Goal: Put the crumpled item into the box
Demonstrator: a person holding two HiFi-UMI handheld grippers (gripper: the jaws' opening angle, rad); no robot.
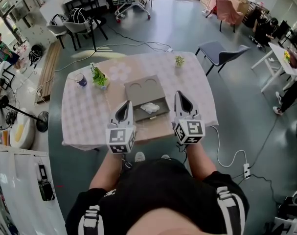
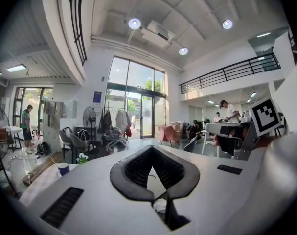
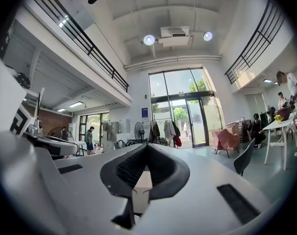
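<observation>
A white crumpled item [image 1: 149, 107] lies inside the open grey box [image 1: 138, 117] in the middle of the table, and the box's lid [image 1: 143, 88] lies flat behind it. My left gripper [image 1: 124, 112] hovers at the box's left front, the right gripper [image 1: 183, 104] at its right side. Both are shut and empty. In the left gripper view the jaws [image 2: 150, 151] meet at the tip, and a bit of the white item [image 2: 160, 205] shows below them. The right gripper view shows its jaws [image 3: 146, 146] closed, with part of the box [image 3: 141, 185] under them.
The table [image 1: 84, 116] wears a pale checked cloth. At its back left stand a potted green plant [image 1: 99, 77] and a blue cup [image 1: 82, 81]; a small plant [image 1: 179, 60] is at the back. A grey chair [image 1: 219, 53] stands beyond the right corner. A cable and power strip [image 1: 246, 169] lie on the floor.
</observation>
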